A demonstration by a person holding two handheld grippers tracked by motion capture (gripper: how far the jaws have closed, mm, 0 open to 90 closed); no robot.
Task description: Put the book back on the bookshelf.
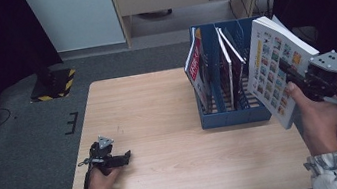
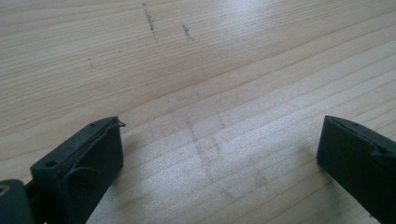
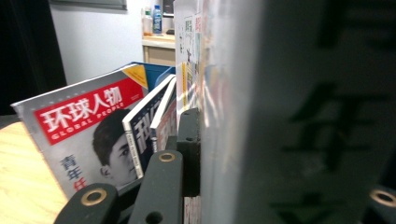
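Book [image 1: 276, 66] was what I had in my right gripper [image 1: 301, 82], a thick white volume whose cover was a grid of small coloured pictures. I held it off the table [image 1: 149, 112], tilted, out at the right edge and just beside the right wall of the blue file rack [image 1: 233, 115], its lower corner hanging past the rack's near end. The fingers [image 1: 291, 77] were clamped on it: one black finger lay across the cover, and in the right gripper view the book's spine [image 3: 299, 121] stood pressed close against the finger [image 3: 189, 149], blurred and very near the camera.

The rack stood toward the far right corner of the table. Its leftmost slot held a magazine [image 3: 88, 135] with a red title band and a portrait on the cover, leaning leftward. Further right in the rack stood two more magazines [image 1: 230, 67], dark-covered and upright, close to each other. I could not tell which slot each of them occupied.

My left gripper [image 1: 115, 159] rested at the near left corner of the table, low on the wood. In the left gripper view its fingers [image 2: 79, 163] stood wide apart over bare wood marked with a few faint scuffs.
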